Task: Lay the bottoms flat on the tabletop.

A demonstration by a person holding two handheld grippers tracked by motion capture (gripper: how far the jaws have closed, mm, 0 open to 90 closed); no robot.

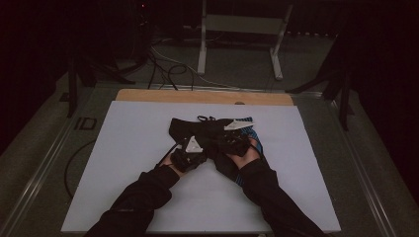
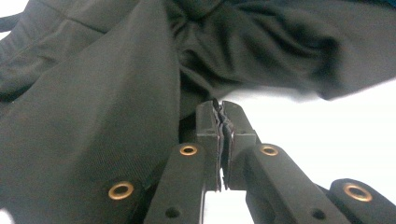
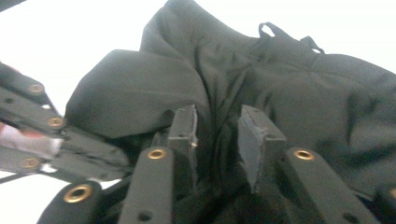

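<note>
A black pair of shorts point(image 1: 213, 129) with blue striped trim point(image 1: 255, 136) lies crumpled on the white table top point(image 1: 133, 148), its drawstring point(image 1: 205, 118) toward the far side. My left gripper point(image 1: 191, 152) is at the garment's near-left edge; in the left gripper view its jaws point(image 2: 220, 114) are shut on a thin fold of the black cloth point(image 2: 93, 116). My right gripper point(image 1: 235, 141) rests on the garment's right half. Its jaws point(image 3: 217, 123) stand open over bunched cloth point(image 3: 289, 88), with the drawstring loop point(image 3: 280, 30) beyond. The left gripper point(image 3: 42, 135) appears at the left of that view.
A wooden strip point(image 1: 197, 96) runs along the table's far edge. Behind it a white metal stand point(image 1: 242, 29) and loose cables point(image 1: 163, 69) sit on the dark floor. Both sleeved forearms reach in from the bottom. White surface spreads to the left and right of the garment.
</note>
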